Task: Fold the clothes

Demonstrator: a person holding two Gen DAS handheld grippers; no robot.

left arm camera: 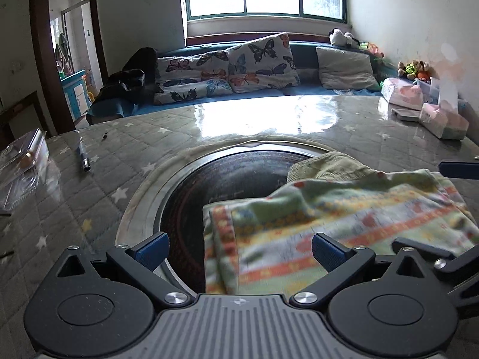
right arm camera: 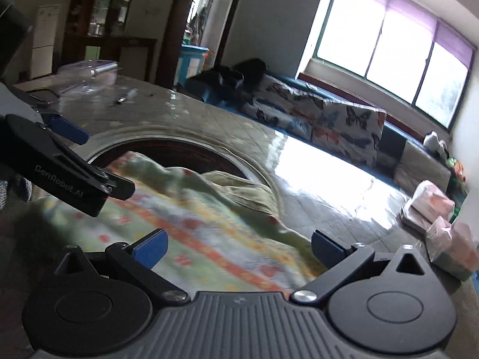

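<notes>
A folded garment (left arm camera: pixel 338 218) in pale green with orange and yellow patterned bands lies on the table, partly over a dark round inset (left arm camera: pixel 233 179). My left gripper (left arm camera: pixel 239 252) is open just above the garment's near left edge, nothing between its blue pads. In the right wrist view the same garment (right arm camera: pixel 194 224) spreads below my right gripper (right arm camera: pixel 238 249), which is also open and holds nothing. The left gripper (right arm camera: pixel 63 161) shows at the left of that view, hovering over the cloth. A blue fingertip (left arm camera: pixel 458 169) of the right gripper pokes in at the left wrist view's right edge.
The table (left arm camera: pixel 98 173) has a grey quilted star cover under glossy film. A pen (left arm camera: pixel 82 157) and a clear plastic box (left arm camera: pixel 22 161) lie at its left. Tissue packs (left arm camera: pixel 443 119) sit at the right edge. A sofa with butterfly cushions (left arm camera: pixel 260 62) runs behind.
</notes>
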